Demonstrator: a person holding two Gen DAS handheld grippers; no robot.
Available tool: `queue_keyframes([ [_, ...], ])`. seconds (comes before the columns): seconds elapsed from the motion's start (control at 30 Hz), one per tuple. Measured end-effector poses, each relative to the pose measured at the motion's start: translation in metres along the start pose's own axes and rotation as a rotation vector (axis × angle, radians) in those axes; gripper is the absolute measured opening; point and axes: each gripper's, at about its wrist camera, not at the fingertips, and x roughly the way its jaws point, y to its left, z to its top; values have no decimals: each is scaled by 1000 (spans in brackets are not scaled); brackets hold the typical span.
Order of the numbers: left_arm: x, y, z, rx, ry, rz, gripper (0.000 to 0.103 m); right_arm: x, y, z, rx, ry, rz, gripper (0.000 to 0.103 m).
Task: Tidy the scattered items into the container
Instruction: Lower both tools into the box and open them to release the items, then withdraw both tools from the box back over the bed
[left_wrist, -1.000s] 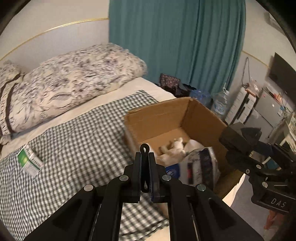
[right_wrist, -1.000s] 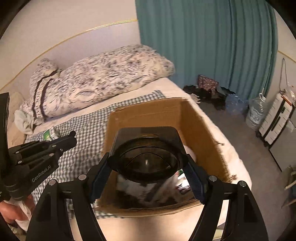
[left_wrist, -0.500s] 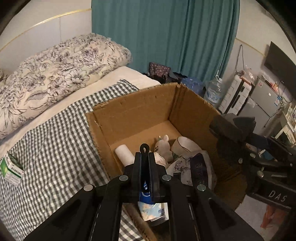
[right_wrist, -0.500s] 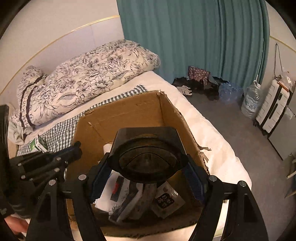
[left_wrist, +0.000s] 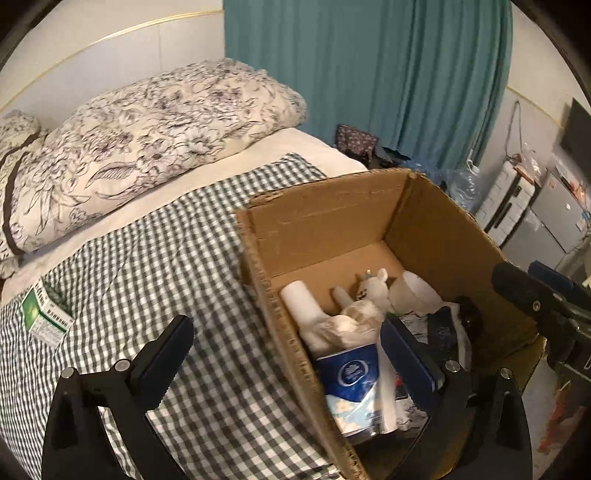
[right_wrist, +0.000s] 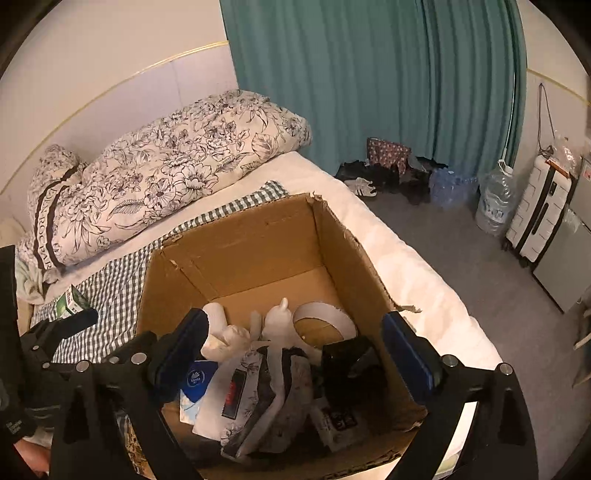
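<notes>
The green carton, the last stray, lies on the bed's checked cloth, well left of the box. It looks light, stiff and crushable, best pinched across its narrow sides. Both the left tool and the right tool are opening, nothing between them, over the box.

Black tool, blue pads

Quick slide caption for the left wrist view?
Left gripper opening over the cardboard box, tissue pack inside; green box remains on the bed.
</notes>
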Motion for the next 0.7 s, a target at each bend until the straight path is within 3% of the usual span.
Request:
queue_keyframes([
  [0.33, -18, 32, -16, -81, 3, 52, 103, -7, 23, -4, -23, 3, 31, 95],
  [0.7, -57, 92, -44, -167, -22, 143, 103, -16, 78, -25, -93, 18, 111, 95],
])
